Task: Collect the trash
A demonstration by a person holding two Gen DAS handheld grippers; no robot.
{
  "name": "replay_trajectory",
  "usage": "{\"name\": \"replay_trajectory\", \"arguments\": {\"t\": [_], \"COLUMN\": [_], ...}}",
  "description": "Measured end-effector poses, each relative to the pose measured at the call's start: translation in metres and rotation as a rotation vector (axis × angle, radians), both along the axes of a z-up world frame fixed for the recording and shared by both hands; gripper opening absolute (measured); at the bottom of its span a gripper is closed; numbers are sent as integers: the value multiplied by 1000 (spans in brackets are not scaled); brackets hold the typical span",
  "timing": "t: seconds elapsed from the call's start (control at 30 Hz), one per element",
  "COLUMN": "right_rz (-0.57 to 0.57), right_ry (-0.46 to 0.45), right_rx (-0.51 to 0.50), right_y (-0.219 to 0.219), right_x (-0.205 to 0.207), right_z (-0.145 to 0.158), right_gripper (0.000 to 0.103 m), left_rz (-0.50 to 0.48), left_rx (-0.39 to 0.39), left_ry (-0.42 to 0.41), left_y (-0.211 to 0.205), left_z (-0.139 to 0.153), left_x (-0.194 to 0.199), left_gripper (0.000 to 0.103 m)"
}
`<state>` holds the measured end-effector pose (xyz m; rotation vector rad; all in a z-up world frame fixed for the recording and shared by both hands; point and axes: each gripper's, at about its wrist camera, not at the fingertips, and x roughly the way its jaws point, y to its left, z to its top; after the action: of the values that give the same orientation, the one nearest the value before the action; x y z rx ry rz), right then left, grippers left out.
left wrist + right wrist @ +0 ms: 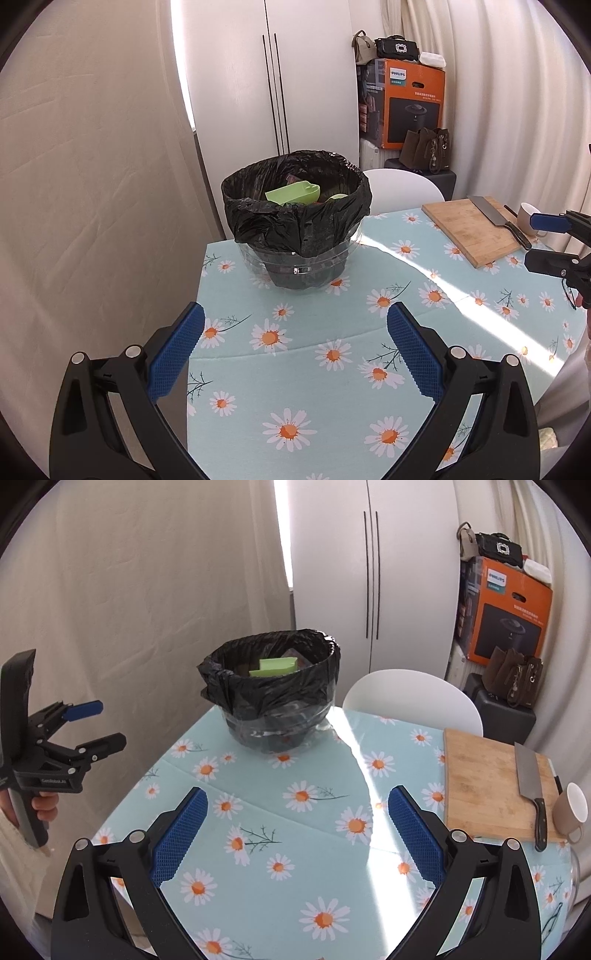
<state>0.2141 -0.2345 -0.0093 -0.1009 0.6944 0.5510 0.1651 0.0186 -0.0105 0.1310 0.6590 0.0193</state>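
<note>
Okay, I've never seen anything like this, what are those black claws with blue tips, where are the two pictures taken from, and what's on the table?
The claws are hand-held grippers, not robot arms: a person holds one in each hand, and a camera on each looks forward along its two fingers. One picture comes from the left gripper, the other from the right gripper. Each camera also catches the other gripper at the edge of its view. Both stand open and hold nothing.

Below them is a table with a light blue daisy-print cloth. On it stands a clear plastic bin lined with a black bag, with pale green plastic pieces inside. To the right lies a wooden cutting board with a cleaver on it, and a beige mug next to it. A white chair sits behind the table.
</note>
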Motion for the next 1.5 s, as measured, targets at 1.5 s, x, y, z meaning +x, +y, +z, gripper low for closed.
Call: {"name": "replay_trajectory", "arguments": {"t": [1.5], "right_rz": [3], "right_ry": [2], "right_rx": [-38], "right_y": [-14], "right_x": [9], "right_z": [-5], "right_gripper": [94], "left_rz": [-68], "left_rx": [66], "left_ry": [-8], "left_y": [-41], "left_z": [16], "left_x": [7], "left_gripper": [97]}}
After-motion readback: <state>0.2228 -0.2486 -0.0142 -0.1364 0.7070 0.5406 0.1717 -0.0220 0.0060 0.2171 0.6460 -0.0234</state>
